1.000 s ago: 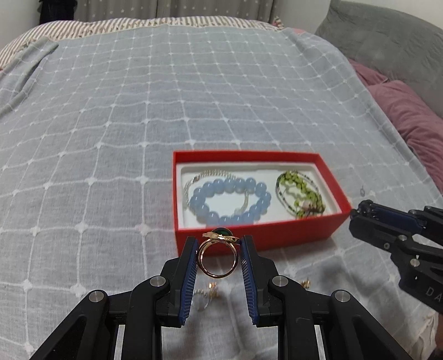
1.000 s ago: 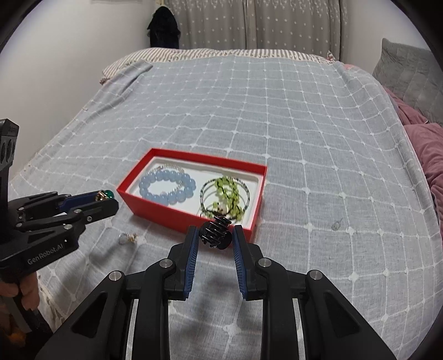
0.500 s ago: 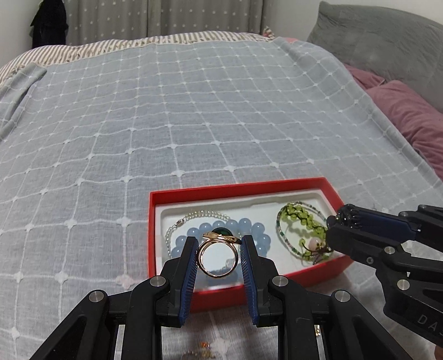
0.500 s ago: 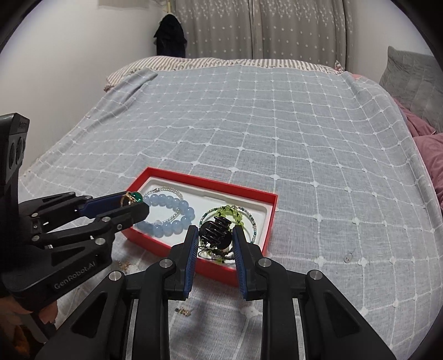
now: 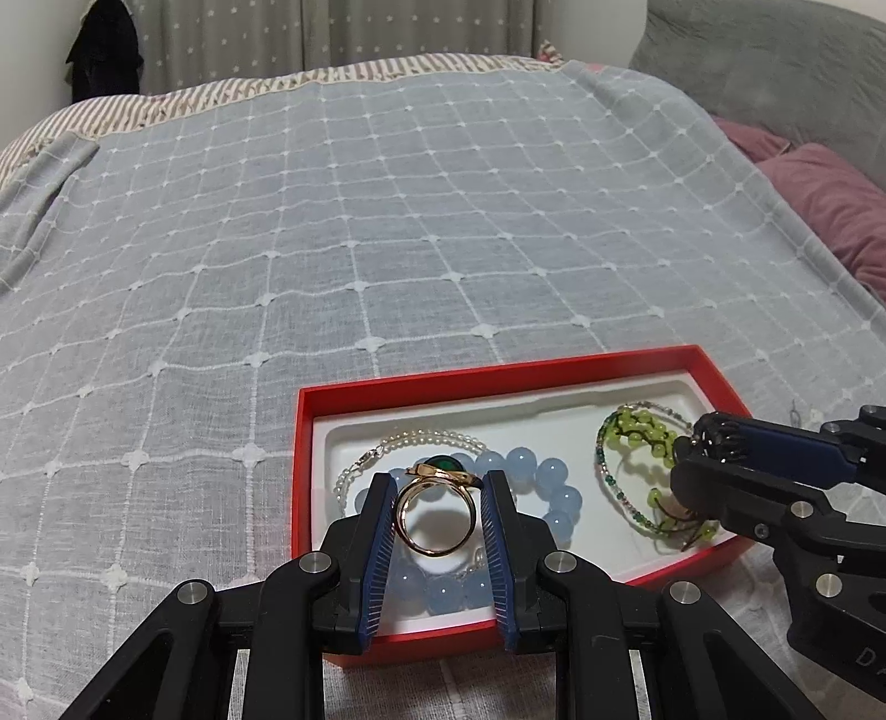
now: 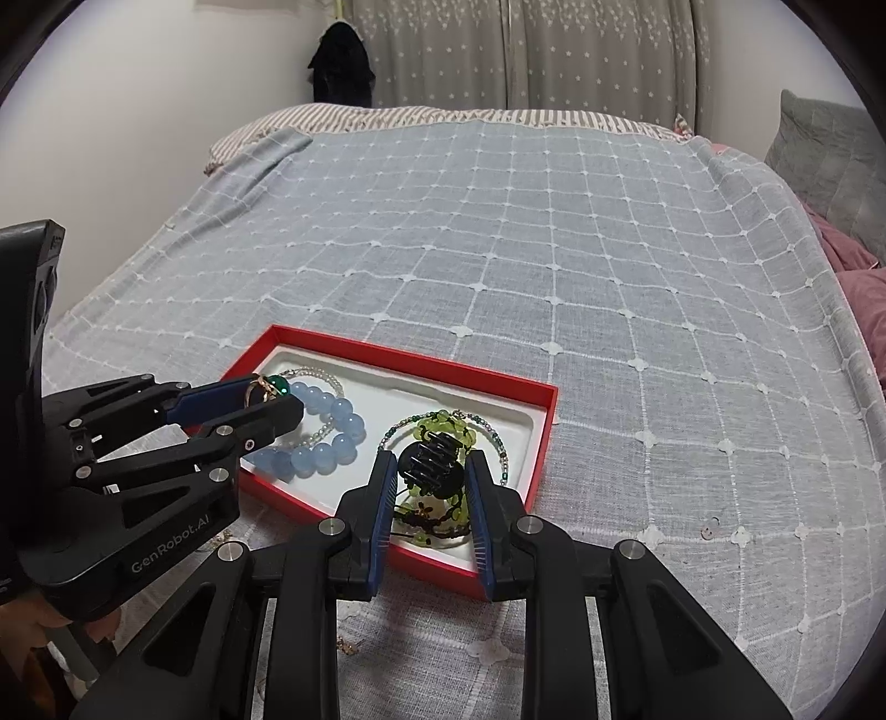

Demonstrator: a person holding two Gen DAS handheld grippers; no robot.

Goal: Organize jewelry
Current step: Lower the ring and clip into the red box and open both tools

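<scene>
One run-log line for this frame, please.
left gripper: shut on ring | right gripper: shut on hair clip | both over red box

A bed (image 6: 554, 266) under a grey checked blanket (image 5: 387, 232) fills the room; star-dotted curtains (image 6: 526, 50) hang behind a white wall (image 6: 138, 111).

- The box (image 5: 498, 382) lies on the bedspread (image 5: 387, 221).
- In the box, the round-bead bracelet (image 5: 554, 487) sits at 9 o'clock of the small-bead bracelet (image 5: 631, 437).
- The ring (image 5: 436, 512) hangs over the round-bead bracelet.
- The hair claw (image 6: 432, 462) hangs over the small-bead bracelet.
- Pillows (image 5: 825, 194) lie at 2 o'clock of the box.
</scene>
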